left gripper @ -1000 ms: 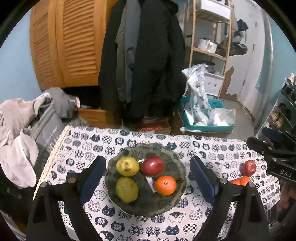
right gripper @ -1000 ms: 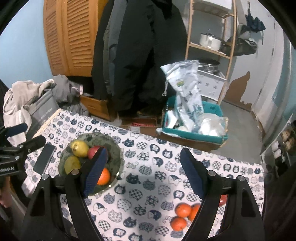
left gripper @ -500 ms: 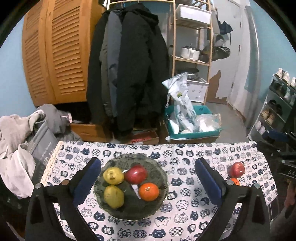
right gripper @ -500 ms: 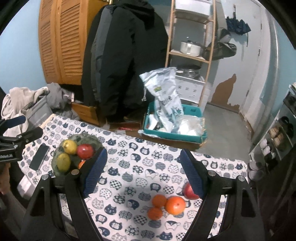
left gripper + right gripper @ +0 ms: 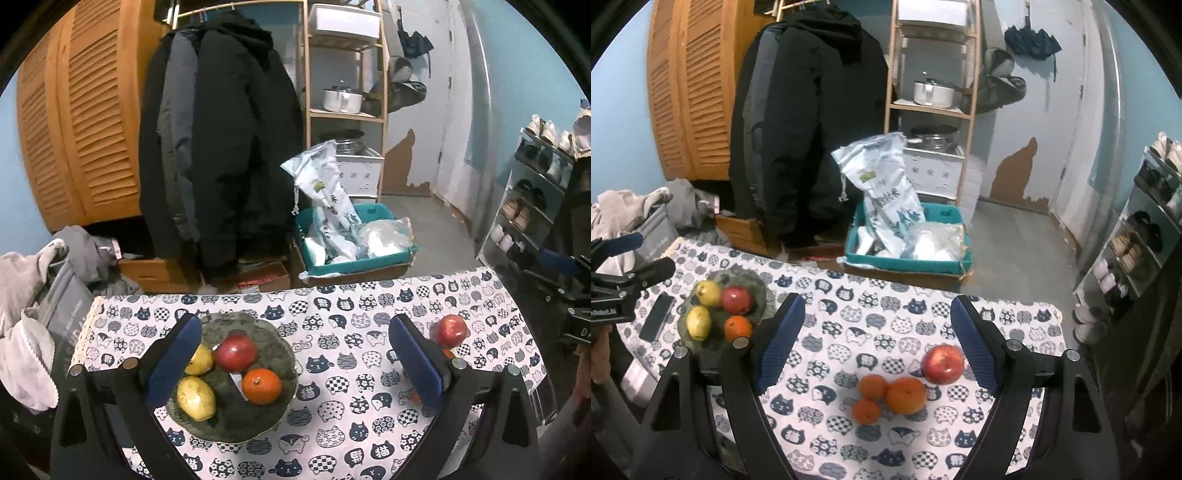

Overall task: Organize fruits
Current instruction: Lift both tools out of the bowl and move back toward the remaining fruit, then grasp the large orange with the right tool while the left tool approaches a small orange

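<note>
Left wrist view: the left claw (image 5: 295, 363) hangs spread and empty over the bowl (image 5: 284, 345), which holds two pears, an apple and an orange.

Right wrist view: the right claw (image 5: 877, 343) gapes empty; right of the bowl, a loose apple (image 5: 942, 363) touches three oranges (image 5: 890, 397). Straddle the apple squarely, then close gently.

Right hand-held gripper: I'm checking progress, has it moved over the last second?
Yes. The right hand-held gripper has pulled back and swung right: the plate slid left in its view, and the loose oranges now sit between its open jaws.
</note>
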`<state>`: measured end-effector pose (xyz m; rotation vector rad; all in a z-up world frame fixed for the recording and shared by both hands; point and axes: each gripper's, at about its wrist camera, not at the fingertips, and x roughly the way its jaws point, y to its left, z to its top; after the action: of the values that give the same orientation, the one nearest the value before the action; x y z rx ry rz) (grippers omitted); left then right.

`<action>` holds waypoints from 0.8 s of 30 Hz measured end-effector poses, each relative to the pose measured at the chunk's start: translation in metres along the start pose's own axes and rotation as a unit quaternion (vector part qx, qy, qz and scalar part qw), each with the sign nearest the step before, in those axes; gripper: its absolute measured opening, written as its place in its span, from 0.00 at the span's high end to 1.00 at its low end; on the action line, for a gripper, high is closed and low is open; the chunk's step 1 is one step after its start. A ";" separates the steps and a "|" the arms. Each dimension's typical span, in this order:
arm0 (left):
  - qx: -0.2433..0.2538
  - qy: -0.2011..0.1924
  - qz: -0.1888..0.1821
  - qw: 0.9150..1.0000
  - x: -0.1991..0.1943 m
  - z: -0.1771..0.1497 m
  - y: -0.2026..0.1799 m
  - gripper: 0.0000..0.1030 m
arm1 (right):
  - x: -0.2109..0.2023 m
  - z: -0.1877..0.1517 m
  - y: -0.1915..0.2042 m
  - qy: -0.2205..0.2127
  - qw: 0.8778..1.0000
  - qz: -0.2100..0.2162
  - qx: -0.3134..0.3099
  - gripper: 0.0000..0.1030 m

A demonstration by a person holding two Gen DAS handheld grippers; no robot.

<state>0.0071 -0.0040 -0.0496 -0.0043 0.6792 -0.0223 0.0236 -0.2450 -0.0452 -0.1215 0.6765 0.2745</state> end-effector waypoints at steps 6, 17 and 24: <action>0.010 0.017 -0.001 1.000 0.018 -0.002 -0.015 0.01 | 0.016 -0.012 -0.019 0.023 1.000 -0.007 0.017 0.21; 0.028 0.088 0.002 0.996 0.078 -0.026 -0.040 0.01 | 0.071 -0.051 -0.043 0.103 0.994 -0.020 0.034 0.21; 0.026 0.126 -0.004 0.992 0.107 -0.043 -0.050 0.01 | 0.108 -0.079 -0.058 0.156 0.986 -0.013 0.057 0.21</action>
<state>0.0625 -0.0559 -0.1503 0.0453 0.9308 -0.0495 0.0733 -0.2937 -0.1738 -0.0642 0.9985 0.1933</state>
